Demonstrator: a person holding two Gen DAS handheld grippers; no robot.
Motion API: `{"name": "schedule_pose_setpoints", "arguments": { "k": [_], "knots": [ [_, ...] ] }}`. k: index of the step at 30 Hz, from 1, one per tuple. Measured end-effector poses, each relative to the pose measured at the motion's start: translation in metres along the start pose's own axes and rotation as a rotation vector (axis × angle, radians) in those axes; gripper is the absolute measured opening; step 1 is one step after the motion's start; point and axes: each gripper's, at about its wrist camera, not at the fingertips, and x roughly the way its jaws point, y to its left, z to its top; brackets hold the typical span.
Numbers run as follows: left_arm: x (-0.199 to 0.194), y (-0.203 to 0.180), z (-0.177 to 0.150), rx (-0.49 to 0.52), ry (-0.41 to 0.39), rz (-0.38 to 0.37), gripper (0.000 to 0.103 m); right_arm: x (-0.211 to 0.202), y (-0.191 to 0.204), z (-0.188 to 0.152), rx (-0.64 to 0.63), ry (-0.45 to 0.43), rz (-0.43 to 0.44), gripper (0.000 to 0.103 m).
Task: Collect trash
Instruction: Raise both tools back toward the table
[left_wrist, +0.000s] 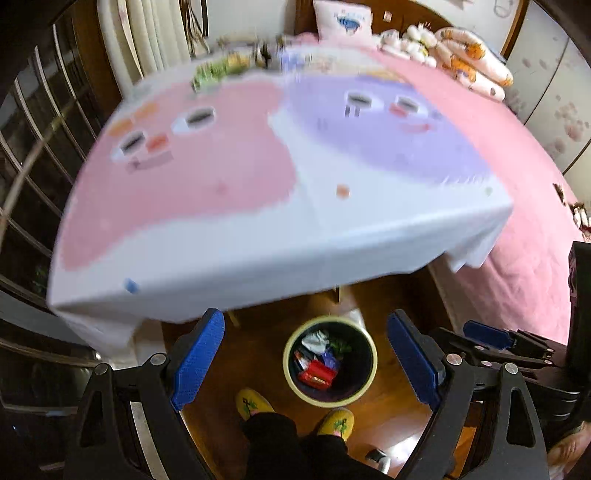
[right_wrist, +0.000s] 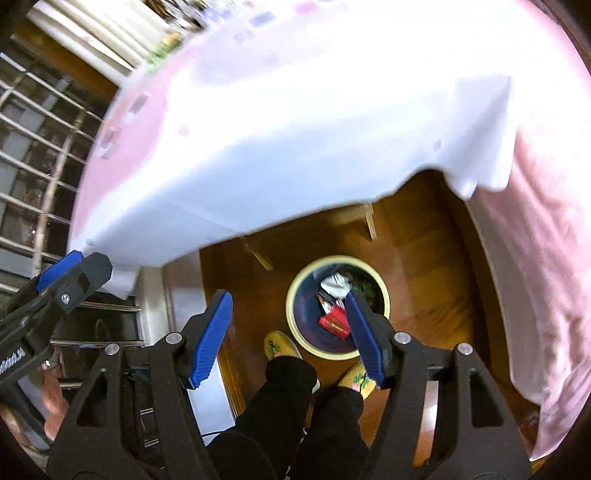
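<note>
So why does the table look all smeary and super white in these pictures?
Left wrist view: the tablecloth is smeared by motion blur and its edge bows from the fisheye lens, while the trash bin stays fairly sharp. Right wrist view: the cloth glares nearly white, washing out its print.

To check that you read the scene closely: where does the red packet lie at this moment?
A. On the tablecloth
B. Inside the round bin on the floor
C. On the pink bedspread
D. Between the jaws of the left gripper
B: the red packet lies among other scraps inside the round bin on the wooden floor, below the table edge and just ahead of the person's yellow slippers; both grippers are empty.
</note>
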Motion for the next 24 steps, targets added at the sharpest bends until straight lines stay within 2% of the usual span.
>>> {"name": "schedule_pose_setpoints", "arguments": {
  "k": [4, 10, 17, 24],
  "knots": [
    [-0.052, 0.003, 0.016, 0.018, -0.076, 0.021, 0.091, -0.053, 0.021, 0.012, -0.056, -0.076, 0.02, 0.061],
    [-0.113, 0.013, 0.041, 0.019, -0.173, 0.064, 0.091, -0.107, 0.043, 0.028, -0.11, -0.168, 0.046, 0.061],
    [-0.156, 0.03, 0.08, -0.008, -0.248, 0.103, 0.091, -0.148, 0.07, 0.051, -0.164, -0.238, 0.069, 0.061],
    [-0.176, 0.057, 0.126, -0.009, -0.289, 0.122, 0.091, -0.168, 0.097, 0.099, -0.195, -0.311, 0.076, 0.061]
  ]
}}
